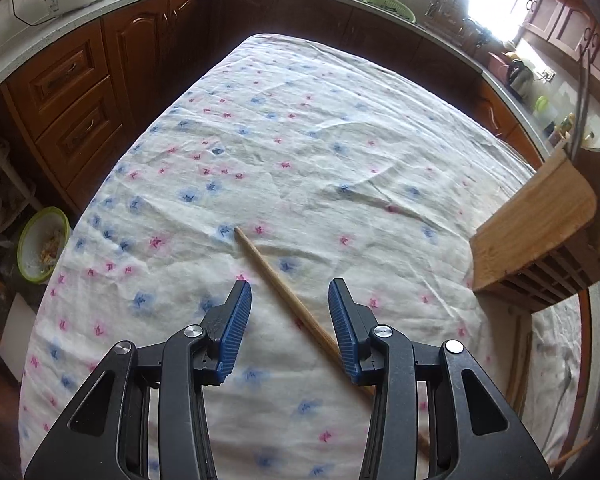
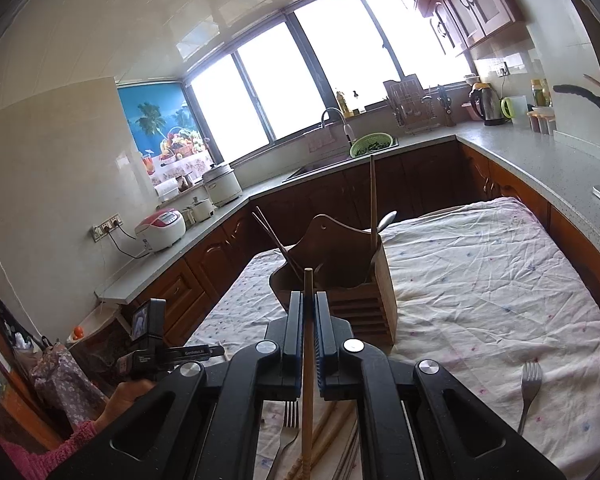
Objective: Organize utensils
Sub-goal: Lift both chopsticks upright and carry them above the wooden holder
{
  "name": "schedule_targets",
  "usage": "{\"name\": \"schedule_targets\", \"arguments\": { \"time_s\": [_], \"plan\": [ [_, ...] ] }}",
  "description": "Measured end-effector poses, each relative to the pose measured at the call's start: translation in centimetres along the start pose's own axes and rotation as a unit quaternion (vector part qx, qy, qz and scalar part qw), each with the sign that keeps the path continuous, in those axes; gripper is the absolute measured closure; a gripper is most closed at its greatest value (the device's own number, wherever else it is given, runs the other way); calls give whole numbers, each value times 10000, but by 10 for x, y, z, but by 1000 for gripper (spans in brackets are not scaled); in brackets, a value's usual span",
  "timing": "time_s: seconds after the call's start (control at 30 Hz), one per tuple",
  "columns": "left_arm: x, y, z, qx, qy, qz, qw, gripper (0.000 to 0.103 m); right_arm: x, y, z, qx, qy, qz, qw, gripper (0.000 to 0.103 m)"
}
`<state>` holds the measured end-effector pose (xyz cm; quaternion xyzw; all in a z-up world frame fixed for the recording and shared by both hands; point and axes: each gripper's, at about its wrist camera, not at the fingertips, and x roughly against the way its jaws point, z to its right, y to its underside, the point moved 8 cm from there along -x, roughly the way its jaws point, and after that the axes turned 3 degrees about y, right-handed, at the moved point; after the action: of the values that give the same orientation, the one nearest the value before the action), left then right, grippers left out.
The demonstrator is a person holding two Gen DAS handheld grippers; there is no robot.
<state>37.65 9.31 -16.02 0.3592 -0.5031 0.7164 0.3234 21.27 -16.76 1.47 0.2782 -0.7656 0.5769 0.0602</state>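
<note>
A single wooden chopstick [image 1: 276, 276] lies slantwise on the flowered tablecloth [image 1: 300, 152]. My left gripper [image 1: 289, 286] hangs open just above it, one blue pad on either side of the stick and neither touching it. In the right wrist view my right gripper [image 2: 308, 296] is shut on another wooden chopstick [image 2: 308, 344], whose tip points at the wooden utensil holder [image 2: 364, 300]. The holder stands upright on the cloth with chopsticks [image 2: 276, 244] and a spoon [image 2: 386, 220] in it. It also appears at the right edge of the left wrist view as the holder [image 1: 540, 232].
A fork [image 2: 530, 388] lies on the cloth at the right, a second fork [image 2: 290, 416] and several more chopsticks [image 2: 332, 432] lie under my right gripper. Brown cabinets and a grey counter [image 2: 520, 152] ring the table. A person's hand [image 2: 128, 396] shows at lower left.
</note>
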Motion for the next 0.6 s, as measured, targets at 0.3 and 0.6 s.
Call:
{"name": "schedule_targets", "arguments": {
  "time_s": [0.3,0.6],
  "plan": [
    [-12,-5,22,-718,-168,142,9972,97,2,-6,10,-91,63,41,9999,98],
    [75,9,65,-893,823,793,9894,98,7,-7,5,-112,5,87,9999,98]
  ]
}}
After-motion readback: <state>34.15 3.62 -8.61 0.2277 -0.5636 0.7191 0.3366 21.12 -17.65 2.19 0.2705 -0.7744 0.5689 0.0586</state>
